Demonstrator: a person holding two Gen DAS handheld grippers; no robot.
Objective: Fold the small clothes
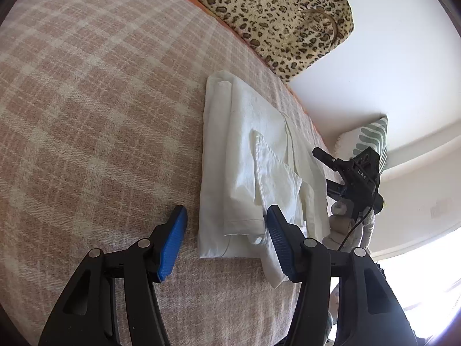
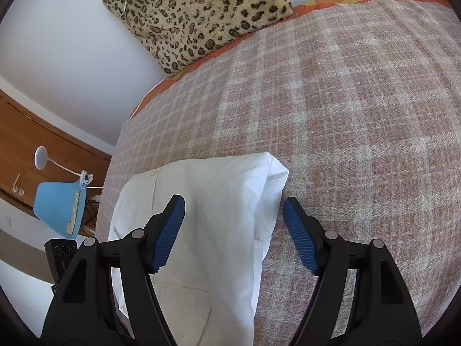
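White shirt (image 1: 253, 167) lies folded on the checked blanket (image 1: 100, 101) of the bed, near its edge; left gripper (image 1: 226, 242) hangs over the near hem, jaws apart, nothing pinched; right gripper (image 2: 233, 235) straddles the shirt's side edge, jaws wide and empty; its fingers hide the cloth below; leopard-print cushion (image 2: 196, 8) cut off at the top

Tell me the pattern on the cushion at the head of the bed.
Leopard print: dark brown spots on tan. The cushion shows best in the right wrist view.
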